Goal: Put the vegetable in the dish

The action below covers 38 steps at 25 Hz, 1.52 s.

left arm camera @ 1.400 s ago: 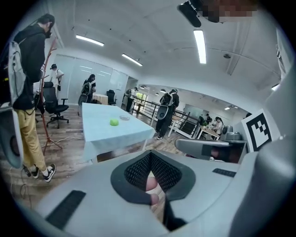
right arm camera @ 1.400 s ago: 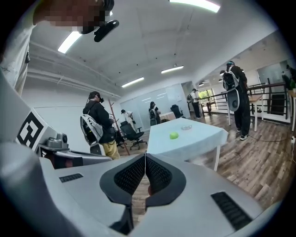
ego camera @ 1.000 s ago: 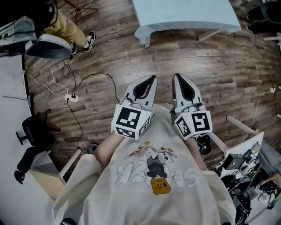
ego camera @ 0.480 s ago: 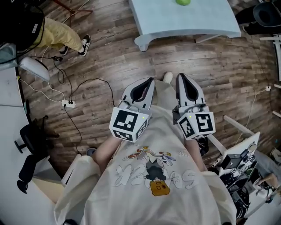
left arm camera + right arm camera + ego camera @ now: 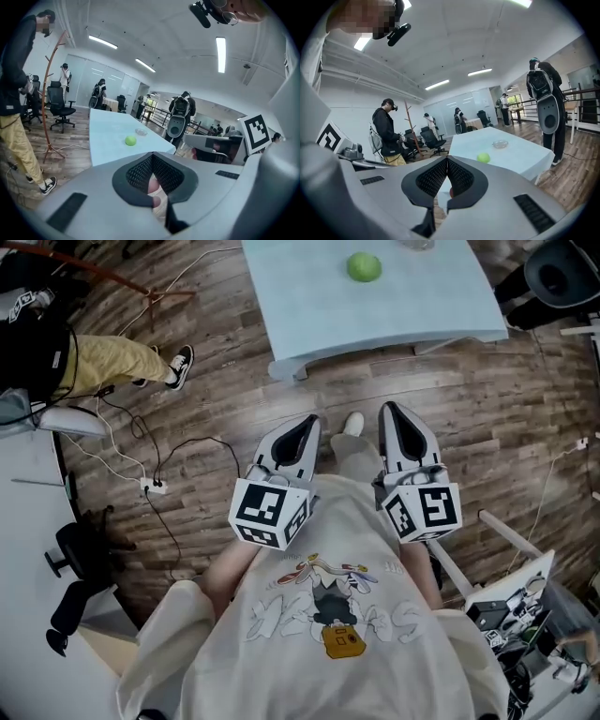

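A round green vegetable (image 5: 364,266) lies on the pale blue table (image 5: 309,296), well ahead of both grippers. A small clear glass dish (image 5: 417,244) sits just beyond it at the frame's top edge. My left gripper (image 5: 312,420) and right gripper (image 5: 387,409) are held side by side close to my body over the wooden floor, both shut and empty. In the left gripper view the vegetable (image 5: 131,140) and the dish (image 5: 140,132) show above the shut left gripper (image 5: 152,155). In the right gripper view the vegetable (image 5: 483,158) and the dish (image 5: 500,144) lie beyond the shut right gripper (image 5: 447,160).
A person in yellow trousers (image 5: 117,357) stands at the left by a coat stand (image 5: 51,93). A power strip with cables (image 5: 153,486) lies on the floor. An office chair (image 5: 562,273) is at the table's right, and equipment (image 5: 511,610) at the lower right. Another person with a backpack (image 5: 543,93) stands near the table.
The table has come nearer and lower in the head view, and the green vegetable has come into sight on it. Both grippers stay shut in front of my body.
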Available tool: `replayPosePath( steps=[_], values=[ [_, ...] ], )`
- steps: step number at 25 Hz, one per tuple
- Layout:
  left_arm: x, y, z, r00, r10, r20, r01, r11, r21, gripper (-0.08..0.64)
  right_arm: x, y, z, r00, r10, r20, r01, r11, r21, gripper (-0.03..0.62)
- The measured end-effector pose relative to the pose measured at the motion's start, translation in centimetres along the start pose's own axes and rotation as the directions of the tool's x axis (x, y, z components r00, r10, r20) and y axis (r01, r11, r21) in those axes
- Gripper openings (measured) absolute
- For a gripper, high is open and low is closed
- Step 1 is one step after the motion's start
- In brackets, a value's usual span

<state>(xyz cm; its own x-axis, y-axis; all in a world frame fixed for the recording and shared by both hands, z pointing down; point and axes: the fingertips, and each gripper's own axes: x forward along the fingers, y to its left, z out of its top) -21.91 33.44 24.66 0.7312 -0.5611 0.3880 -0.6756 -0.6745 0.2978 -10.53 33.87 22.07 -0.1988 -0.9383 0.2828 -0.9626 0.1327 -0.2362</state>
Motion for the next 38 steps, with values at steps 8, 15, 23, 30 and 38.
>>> replayPosePath(
  steps=[8,15,23,30,38],
  values=[
    [9.4,-4.1,4.0,0.996,0.085,-0.005,-0.085,0.996,0.031,-0.003,2.3,-9.4,3.7,0.997,0.071,-0.013,-0.071,0.996,-0.054,0.021],
    [13.9,-5.4,5.8,0.991,0.130,-0.018,-0.129,0.991,0.020,-0.003,4.2,-13.5,4.5,0.992,0.125,-0.033,-0.126,0.991,-0.053,0.021],
    [16.6,-4.9,6.9,0.993,0.116,-0.023,-0.115,0.993,0.032,-0.003,6.7,-13.6,4.9,0.981,0.184,-0.061,-0.188,0.978,-0.086,0.023],
    [20.6,-1.8,8.7,0.996,0.090,-0.014,-0.089,0.996,0.015,-0.003,11.1,-14.4,5.4,0.968,0.220,-0.120,-0.232,0.968,-0.099,0.023],
    [24.9,4.8,11.3,0.997,0.078,-0.013,-0.079,0.997,-0.023,-0.003,19.2,-14.7,6.6,0.961,0.209,-0.182,-0.236,0.961,-0.142,0.103]
  ],
)
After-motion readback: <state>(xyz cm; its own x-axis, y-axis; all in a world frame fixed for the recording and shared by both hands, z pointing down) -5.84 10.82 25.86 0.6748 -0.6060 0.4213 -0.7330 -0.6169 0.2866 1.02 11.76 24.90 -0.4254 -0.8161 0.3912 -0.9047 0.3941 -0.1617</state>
